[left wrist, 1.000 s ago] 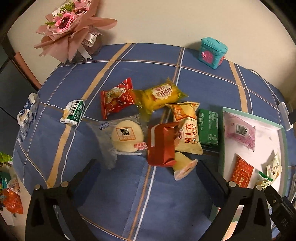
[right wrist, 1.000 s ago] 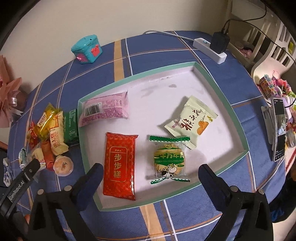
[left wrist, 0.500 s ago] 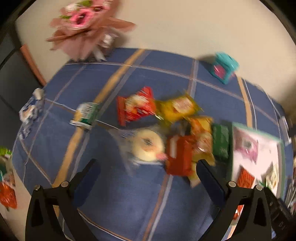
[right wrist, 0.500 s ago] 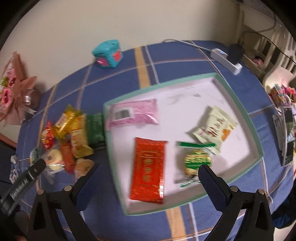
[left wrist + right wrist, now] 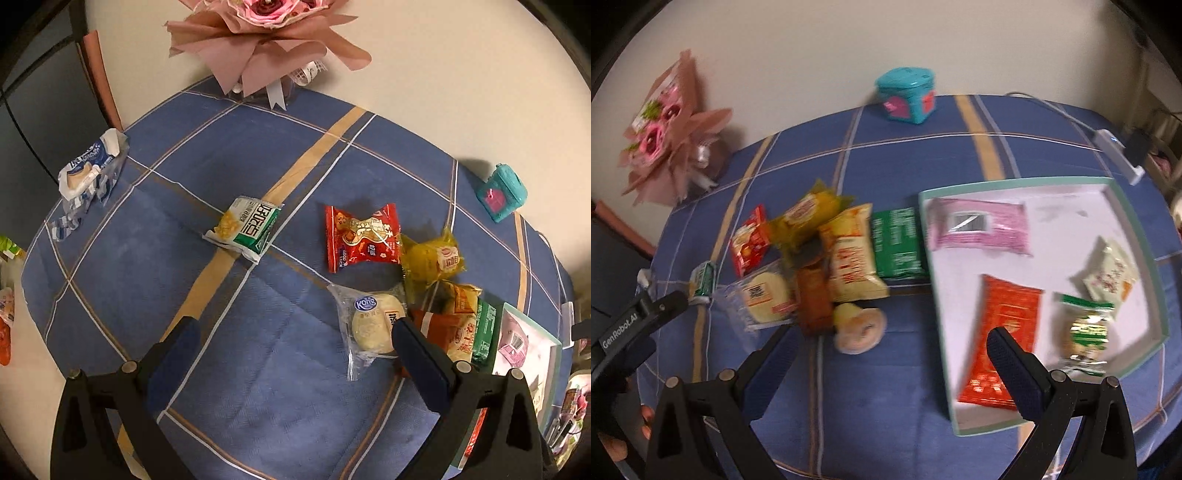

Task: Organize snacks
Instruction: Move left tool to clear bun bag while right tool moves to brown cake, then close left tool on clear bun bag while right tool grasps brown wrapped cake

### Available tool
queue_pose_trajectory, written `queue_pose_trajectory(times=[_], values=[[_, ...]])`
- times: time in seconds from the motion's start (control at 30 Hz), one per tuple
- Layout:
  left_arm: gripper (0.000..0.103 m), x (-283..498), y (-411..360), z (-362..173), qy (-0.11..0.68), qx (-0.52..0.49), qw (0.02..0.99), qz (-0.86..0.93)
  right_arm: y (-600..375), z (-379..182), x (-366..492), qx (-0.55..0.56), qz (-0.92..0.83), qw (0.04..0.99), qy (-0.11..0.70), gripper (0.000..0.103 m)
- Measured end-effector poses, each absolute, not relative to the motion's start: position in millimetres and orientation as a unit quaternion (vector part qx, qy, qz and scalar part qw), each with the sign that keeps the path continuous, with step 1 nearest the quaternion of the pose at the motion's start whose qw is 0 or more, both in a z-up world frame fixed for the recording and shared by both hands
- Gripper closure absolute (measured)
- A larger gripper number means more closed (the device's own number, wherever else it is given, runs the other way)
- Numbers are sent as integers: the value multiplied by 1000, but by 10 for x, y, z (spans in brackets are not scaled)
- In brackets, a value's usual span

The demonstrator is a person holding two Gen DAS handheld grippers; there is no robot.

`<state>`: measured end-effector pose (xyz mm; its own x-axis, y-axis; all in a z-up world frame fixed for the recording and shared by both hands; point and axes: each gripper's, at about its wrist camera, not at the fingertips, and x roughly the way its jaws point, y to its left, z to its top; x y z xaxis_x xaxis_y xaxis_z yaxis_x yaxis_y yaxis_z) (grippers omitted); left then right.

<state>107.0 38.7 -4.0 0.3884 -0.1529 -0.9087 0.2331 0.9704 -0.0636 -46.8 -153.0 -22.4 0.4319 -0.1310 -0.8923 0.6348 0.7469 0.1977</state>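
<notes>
1. My left gripper [image 5: 295, 341] hangs above the blue plaid tablecloth [image 5: 236, 391] with its fingers spread wide and nothing between them.
2. Its right finger [image 5: 421, 354] overlaps the clear-wrapped round bun [image 5: 371, 326] in the left wrist view (whether it touches the wrapper I cannot tell).
3. My right gripper [image 5: 890, 354] is also wide and empty. Its left finger [image 5: 772, 362] sits below the snack pile and its right finger [image 5: 1015, 363] lies over the near end of the tray.
4. Just ahead of the right gripper a small jelly cup [image 5: 858, 325] lies on its side at the near edge of the pile.
5. The pile sits mid-cloth, just left of the tray: the bun, a brown-red packet [image 5: 812, 299], a yellow-orange packet [image 5: 851, 262], a yellow wrapped cake [image 5: 432, 258], a red candy-style pack [image 5: 362, 238], and a dark green packet [image 5: 897, 243] touching the tray's left wall.
6. A green-and-white packet [image 5: 245, 227] lies alone on a tan stripe, well apart from the pile, toward the left side of the cloth.
7. The teal-rimmed tray [image 5: 1137, 236] holds a pink packet [image 5: 979, 227] at its far left corner, a long red packet [image 5: 1001, 343] near the front, a green-ended sweet [image 5: 1086, 332] and a pale packet [image 5: 1110, 277] on the right.
8. At the far edge stand a teal box [image 5: 907, 94] and a pink bouquet [image 5: 266, 40], and an opened blue-and-white wrapper [image 5: 88, 173] sits at the left edge.
</notes>
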Motion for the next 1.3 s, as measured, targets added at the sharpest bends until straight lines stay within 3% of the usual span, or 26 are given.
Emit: queue_pose_trajectory(times=[0.13,0.4,0.5,0.63,0.8,0.87,1.1,1.3], values=[[0,1137,280,-133,553,42,821,-135,-1419,-286,-290,250,-218,812,481,5],[0,1273,30,-460,590,26,789,-169,-1299,-516,22,241,-183,816,493,38],[1,1291,-48,-579,601,20,778,-184,-1270,-589,122,235,-177,817,496,43],[21,1313,-123,-736,616,11,764,-194,-1253,-709,238,241,-164,812,506,51],[32,1324,-177,-886,631,-13,746,-213,-1226,-795,332,241,-158,812,507,65],[45,1325,-187,-897,632,-24,742,-221,-1222,-819,341,243,-160,812,507,69],[53,1301,-195,-754,623,-26,748,-226,-1258,-671,284,266,-150,819,487,77],[56,1256,-152,-423,600,-39,763,-236,-1291,-394,197,264,-151,831,466,78]])
